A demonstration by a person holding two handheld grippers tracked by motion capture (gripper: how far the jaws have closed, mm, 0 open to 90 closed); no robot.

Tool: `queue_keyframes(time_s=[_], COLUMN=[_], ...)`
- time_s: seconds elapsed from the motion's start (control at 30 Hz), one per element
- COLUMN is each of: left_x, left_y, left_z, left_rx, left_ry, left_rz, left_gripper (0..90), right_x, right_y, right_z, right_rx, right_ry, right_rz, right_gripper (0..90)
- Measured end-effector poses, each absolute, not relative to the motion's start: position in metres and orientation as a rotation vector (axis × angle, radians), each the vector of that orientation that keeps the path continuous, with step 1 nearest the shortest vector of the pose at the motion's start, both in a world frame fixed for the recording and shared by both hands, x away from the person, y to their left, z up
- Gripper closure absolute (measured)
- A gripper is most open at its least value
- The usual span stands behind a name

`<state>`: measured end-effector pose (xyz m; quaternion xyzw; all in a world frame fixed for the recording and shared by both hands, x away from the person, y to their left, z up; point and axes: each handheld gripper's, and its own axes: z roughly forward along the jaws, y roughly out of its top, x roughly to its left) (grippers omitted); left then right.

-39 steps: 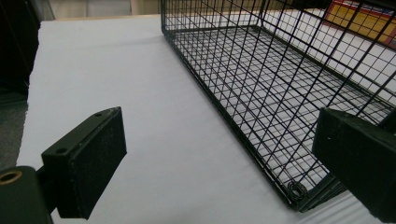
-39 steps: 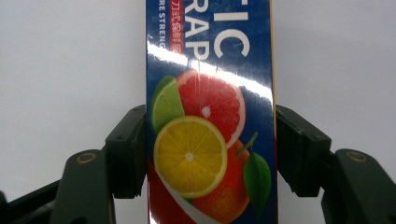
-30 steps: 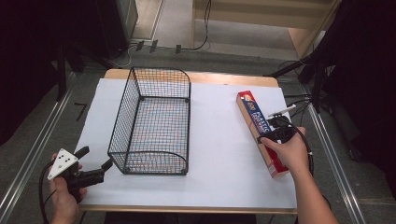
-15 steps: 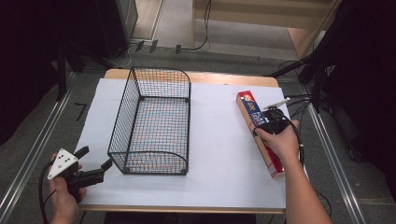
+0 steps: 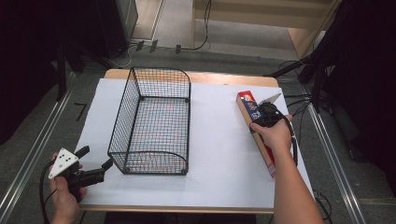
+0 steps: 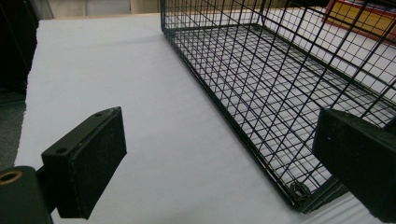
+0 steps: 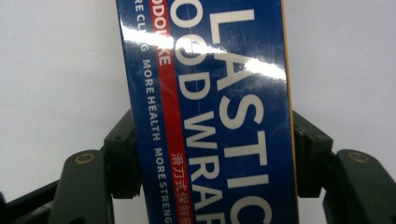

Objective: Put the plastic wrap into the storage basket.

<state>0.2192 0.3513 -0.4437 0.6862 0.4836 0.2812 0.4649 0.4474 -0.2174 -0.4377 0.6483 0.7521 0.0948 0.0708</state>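
A long blue and red plastic wrap box lies on the white sheet at the right, pointing away from me. My right gripper comes down on its middle. In the right gripper view the box sits between the jaws, which have just been closing, and both pads press its long sides. A black wire basket stands empty at the centre left. My left gripper hovers open at the basket's near left corner, with nothing between its jaws; the basket's wall runs off to the right.
The white sheet covers a wooden table whose edge shows at the back and front. Metal rails run along the floor on both sides. Cables trail off the table's right side near a dark stand.
My right hand has slid along the box toward its far end and settled lower onto it. The left hand and the basket have not moved.
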Motion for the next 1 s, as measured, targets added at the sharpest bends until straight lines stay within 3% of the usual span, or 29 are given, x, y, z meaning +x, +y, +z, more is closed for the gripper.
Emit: queue_keyframes(time_s=[0.57,1.0], left_x=[0.220,0.219], left_y=[0.353,0.354], left_z=[-0.444,-0.443], left_rx=[1.683,1.681], left_ry=[1.196,1.198], left_rz=[0.687,0.687], left_gripper=[3.4,3.5], right_x=[0.441,0.436], right_y=[-0.212,-0.187], right_z=[-0.430,-0.398], right_rx=[1.826,1.689], right_ry=[2.391,2.465], right_rz=[0.241,0.304], right_gripper=[41.2,41.5])
